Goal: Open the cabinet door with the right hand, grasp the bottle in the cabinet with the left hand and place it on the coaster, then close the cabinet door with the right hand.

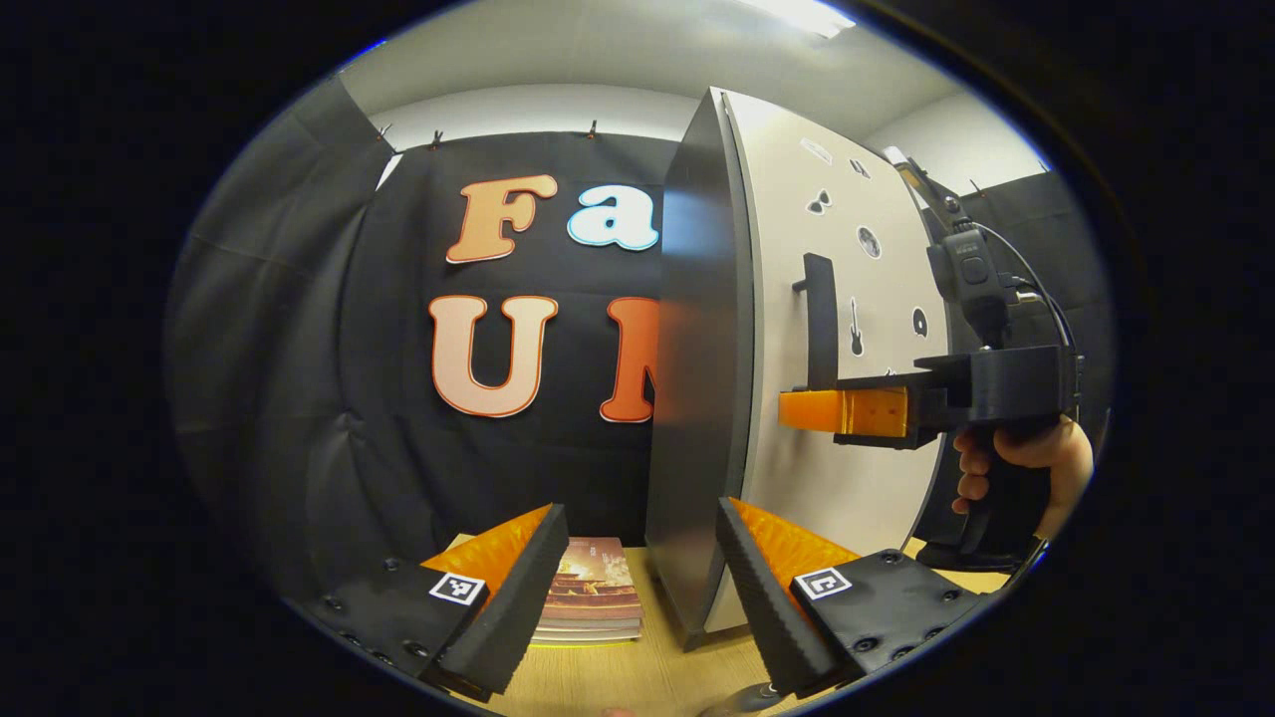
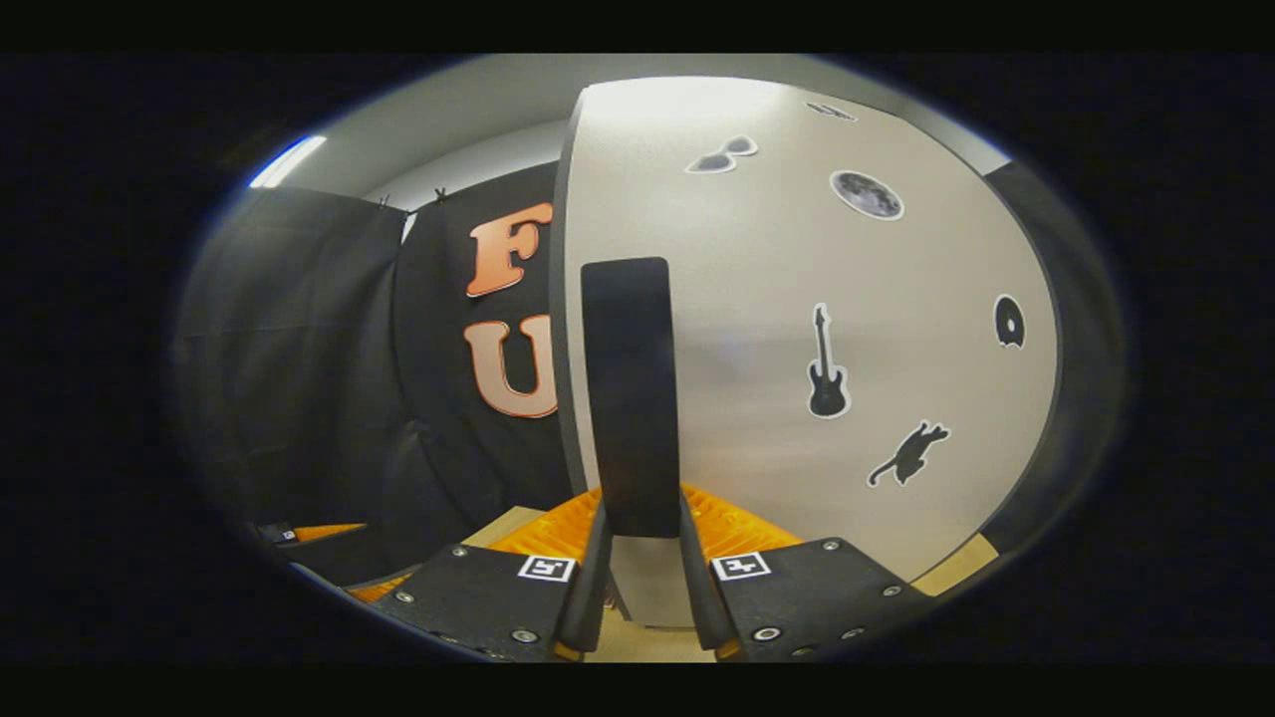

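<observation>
so, in the left gripper view, the left gripper (image 1: 637,588) sits at the bottom of the frame with its two fingers spread wide and nothing between them. one cabinet door (image 1: 847,329) stands right of centre, pale-faced with a dark edge turned toward the camera, and one dark vertical handle (image 1: 820,319) sits on its face. i count about six small dark stickers (image 1: 869,242) on the door, though the upper ones are too small to make out. at the right of the frame the right gripper (image 1: 797,408) reaches in level, held by one hand (image 1: 1026,458) whose fingers wrap its grip; its tips meet the lower end of the handle, and from this side i cannot tell how tightly. one stack of books (image 1: 590,596) lies on the wooden table (image 1: 637,677) at lower centre, partly hidden behind the left finger. the cabinet's inside is hidden by the door.

next, in the right gripper view, the right gripper's (image 2: 642,558) two fingers stand narrow at the bottom centre, one on each side of the handle (image 2: 630,398), pressing it between them. the door (image 2: 797,329) takes the centre and right, with five stickers fully seen (image 2: 827,363) and a sixth cut off at the top. at the lower left a bit of the left gripper (image 2: 319,538) peeks in, too cut off to judge.
</observation>
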A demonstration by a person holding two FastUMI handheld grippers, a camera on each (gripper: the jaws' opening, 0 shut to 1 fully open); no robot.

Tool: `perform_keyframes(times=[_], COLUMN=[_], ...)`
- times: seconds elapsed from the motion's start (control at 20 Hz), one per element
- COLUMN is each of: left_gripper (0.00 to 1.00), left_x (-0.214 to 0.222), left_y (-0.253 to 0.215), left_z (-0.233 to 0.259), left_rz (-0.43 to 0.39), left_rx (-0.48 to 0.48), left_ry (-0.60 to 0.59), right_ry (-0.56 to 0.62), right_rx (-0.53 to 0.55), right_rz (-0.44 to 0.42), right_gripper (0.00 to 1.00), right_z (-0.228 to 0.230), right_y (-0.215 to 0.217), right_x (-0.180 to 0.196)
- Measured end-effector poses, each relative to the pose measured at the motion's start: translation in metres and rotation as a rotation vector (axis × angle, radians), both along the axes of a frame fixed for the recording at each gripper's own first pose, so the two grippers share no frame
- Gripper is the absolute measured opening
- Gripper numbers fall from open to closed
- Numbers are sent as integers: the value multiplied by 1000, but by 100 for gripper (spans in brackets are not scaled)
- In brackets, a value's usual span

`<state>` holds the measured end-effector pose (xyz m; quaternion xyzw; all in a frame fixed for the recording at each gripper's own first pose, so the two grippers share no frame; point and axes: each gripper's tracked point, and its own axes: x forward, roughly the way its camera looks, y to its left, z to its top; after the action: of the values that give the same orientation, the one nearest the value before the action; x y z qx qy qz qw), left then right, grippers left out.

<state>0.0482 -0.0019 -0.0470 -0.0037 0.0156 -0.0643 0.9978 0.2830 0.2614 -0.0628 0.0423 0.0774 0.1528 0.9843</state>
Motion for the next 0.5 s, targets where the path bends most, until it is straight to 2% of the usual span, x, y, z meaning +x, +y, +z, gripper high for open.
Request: perform_keyframes(times=[0.5], left_gripper=[98], left_x=[-6], left_y=[4], left_z=[6], left_rz=[39], left_rx=[11], left_ry=[-9], right_ry=[11], right_rx=[24], right_rz=[10], right_gripper=[37], right_z=[-3], right_y=[1], right_x=[7])
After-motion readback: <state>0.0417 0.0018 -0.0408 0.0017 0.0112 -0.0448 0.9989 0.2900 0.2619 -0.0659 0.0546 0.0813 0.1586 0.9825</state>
